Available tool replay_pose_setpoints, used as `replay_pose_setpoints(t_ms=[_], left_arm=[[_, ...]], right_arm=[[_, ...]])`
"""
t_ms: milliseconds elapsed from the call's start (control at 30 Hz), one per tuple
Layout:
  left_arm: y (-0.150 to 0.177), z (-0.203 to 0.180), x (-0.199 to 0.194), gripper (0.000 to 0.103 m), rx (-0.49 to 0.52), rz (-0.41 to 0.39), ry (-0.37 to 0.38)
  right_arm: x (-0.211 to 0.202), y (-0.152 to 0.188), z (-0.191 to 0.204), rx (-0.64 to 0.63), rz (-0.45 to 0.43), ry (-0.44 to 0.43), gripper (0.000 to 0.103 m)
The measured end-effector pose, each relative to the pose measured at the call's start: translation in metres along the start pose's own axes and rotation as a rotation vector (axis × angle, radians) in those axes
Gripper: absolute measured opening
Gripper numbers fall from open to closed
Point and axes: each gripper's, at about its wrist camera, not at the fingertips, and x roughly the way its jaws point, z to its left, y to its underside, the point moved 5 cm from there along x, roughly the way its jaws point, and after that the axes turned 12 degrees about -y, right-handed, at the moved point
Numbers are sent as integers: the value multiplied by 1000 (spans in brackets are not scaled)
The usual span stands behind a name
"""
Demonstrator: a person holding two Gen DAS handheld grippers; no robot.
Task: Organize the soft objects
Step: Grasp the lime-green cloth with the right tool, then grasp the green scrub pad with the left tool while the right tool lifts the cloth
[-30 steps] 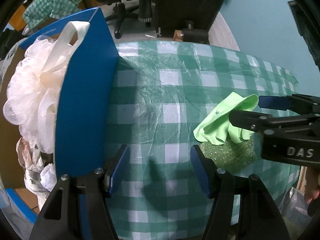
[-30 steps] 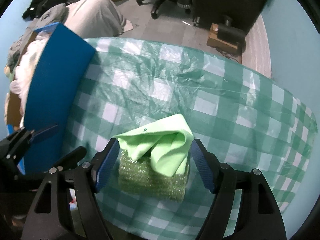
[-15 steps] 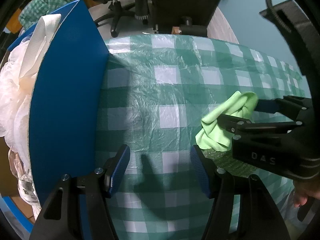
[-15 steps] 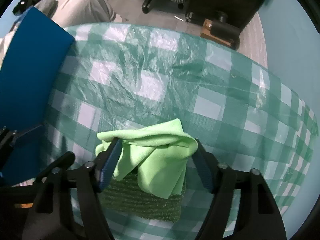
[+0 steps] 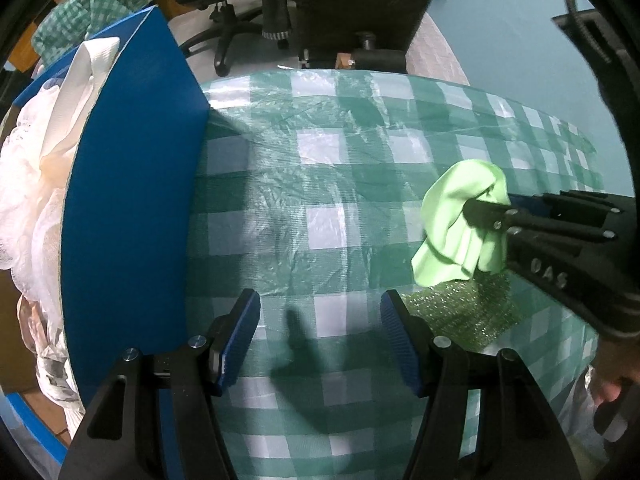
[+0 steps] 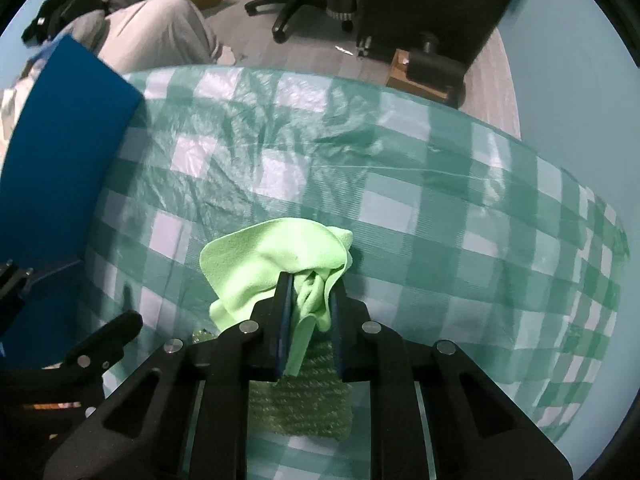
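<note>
cloth (image 6: 276, 256): on surface (image 6: 440, 216) atop scourer (image 6: 300, 408) | right hand-held gripper (image 6: 308, 308): jaws just closed, pinching bunched fold | I judge it light, limp, likely to drape | left hand-held gripper (image 5: 320, 340): open, empty

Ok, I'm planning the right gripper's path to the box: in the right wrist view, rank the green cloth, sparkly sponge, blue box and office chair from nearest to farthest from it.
1. Green cloth: pinched in the right gripper.
2. Sparkly sponge: on the table, just beneath the cloth.
3. Blue box: far left on the table.
4. Office chair: on the floor beyond the table.
</note>
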Motion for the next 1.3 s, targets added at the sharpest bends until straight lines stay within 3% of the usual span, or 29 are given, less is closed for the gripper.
replay_pose_setpoints(t_ms=[233, 733, 1067, 1167, 1233, 1267, 1300], left_arm=[[3, -11, -3, 67, 43, -4, 17], [5, -59, -11, 75, 142, 1, 66], [14, -100, -12, 82, 191, 36, 116], [16, -106, -9, 82, 171, 55, 123], [18, -110, -6, 83, 150, 76, 135], [18, -113, -5, 85, 142, 83, 137], [18, -115, -3, 86, 132, 88, 137]], right_arm=[[-22, 8, -25, 60, -38, -4, 15], [-46, 67, -96, 181, -30, 40, 15], [-54, 91, -117, 183, -3, 48, 16], [-54, 92, -122, 198, -13, 18, 27], [-54, 93, -130, 214, -18, 1, 59], [-56, 94, -132, 216, -20, -6, 66], [-57, 94, -132, 213, -23, -11, 67]])
